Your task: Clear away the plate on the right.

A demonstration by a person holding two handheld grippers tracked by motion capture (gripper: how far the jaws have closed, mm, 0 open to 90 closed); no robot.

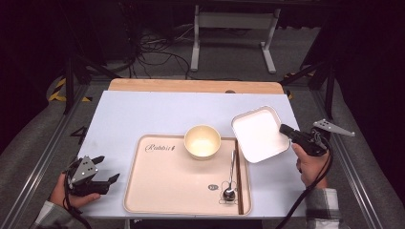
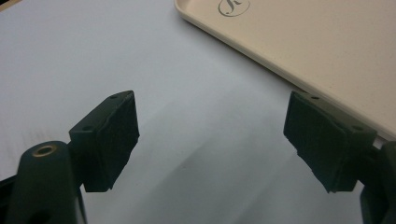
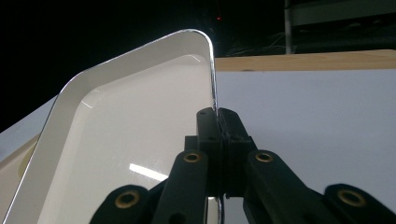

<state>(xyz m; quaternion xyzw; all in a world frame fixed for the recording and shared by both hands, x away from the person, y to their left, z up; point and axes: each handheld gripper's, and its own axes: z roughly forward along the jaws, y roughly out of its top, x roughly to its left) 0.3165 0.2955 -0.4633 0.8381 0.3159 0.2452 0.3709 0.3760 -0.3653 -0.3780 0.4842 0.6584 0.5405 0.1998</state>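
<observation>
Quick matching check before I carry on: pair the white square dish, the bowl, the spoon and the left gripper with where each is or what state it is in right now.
Things:
1. white square dish
2. bowl
3. spoon
4. left gripper

States:
A. jaws open, nothing between them, over the table beside the tray
B. lies at the tray's right side, bowl end toward the person
C. clamped by its rim in the right gripper, tilted
D. stands upright at the tray's far edge

Pairs: 1-C, 2-D, 3-B, 4-A
</observation>
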